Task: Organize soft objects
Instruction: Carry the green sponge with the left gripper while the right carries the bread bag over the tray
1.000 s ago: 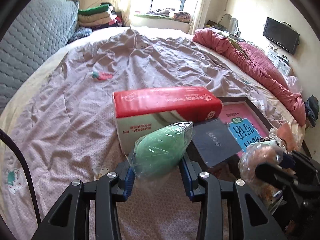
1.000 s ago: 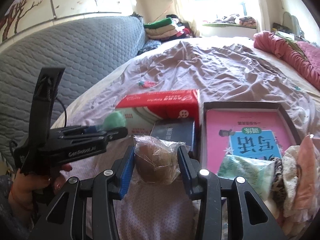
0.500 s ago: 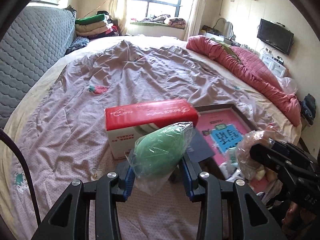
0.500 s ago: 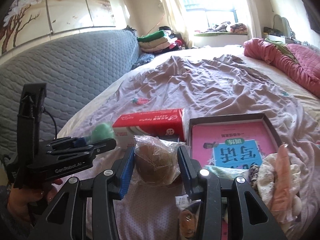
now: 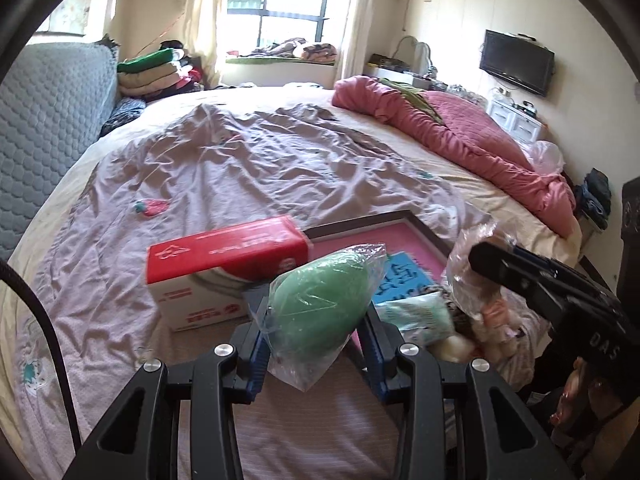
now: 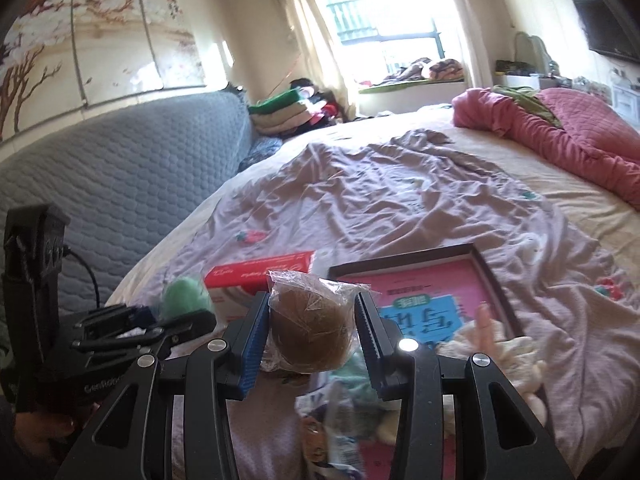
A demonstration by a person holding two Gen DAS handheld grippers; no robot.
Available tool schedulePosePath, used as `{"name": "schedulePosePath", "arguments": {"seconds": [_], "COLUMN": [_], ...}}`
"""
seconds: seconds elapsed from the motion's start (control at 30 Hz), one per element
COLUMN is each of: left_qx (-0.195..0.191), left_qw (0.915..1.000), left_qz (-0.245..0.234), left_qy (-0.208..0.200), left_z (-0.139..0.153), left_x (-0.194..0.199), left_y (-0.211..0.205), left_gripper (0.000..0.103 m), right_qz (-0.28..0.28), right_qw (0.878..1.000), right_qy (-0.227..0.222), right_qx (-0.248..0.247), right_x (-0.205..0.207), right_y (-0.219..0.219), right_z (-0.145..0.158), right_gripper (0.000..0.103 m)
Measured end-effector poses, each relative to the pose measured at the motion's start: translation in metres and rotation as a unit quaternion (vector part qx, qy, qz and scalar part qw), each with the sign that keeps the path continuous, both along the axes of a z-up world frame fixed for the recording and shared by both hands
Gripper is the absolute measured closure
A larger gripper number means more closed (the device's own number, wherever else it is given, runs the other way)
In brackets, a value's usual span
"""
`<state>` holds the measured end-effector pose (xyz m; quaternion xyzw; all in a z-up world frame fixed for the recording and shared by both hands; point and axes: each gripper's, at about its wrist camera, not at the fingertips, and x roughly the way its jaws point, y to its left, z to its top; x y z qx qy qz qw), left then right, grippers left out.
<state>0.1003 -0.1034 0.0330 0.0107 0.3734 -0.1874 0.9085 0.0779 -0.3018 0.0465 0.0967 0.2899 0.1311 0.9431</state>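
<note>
The left gripper [image 5: 316,316] is clamped on a green sponge [image 5: 320,304] in a plastic wrap, held above the bed at lower centre, long axis pointing up and right. The right gripper [image 6: 312,328] grips a brown bagged ball [image 6: 310,332]. The tray [image 6: 496,280] lies ahead and right of both, nearer the right gripper.

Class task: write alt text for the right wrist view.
The right gripper grips a brown soft ball in clear plastic above a rumpled bed. Behind it lie a red tissue box and a pink-lined tray.
</note>
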Motion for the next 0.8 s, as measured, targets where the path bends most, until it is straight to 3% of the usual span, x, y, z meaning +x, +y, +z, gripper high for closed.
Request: {"name": "schedulePosePath", "arguments": {"seconds": [0.47, 0.8], "left_qx": [0.009, 0.01], "left_qw": [0.9995, 0.9979], "left_qz": [-0.031, -0.061], "left_qy": [0.006, 0.017], "left_z": [0.01, 0.005], "left_x": [-0.024, -0.037], "left_y": [-0.049, -0.076], "left_gripper": [0.062, 0.062], "right_qz": [-0.044, -0.062], "right_qw": [0.999, 0.998], "right_qy": [-0.02, -0.012], "right_qx": [0.013, 0.003], "right_x": [-0.025, -0.042], "right_y": [-0.052, -0.074], "right_z": [0.026, 0.025], "right_gripper": [0.059, 0.059]}}
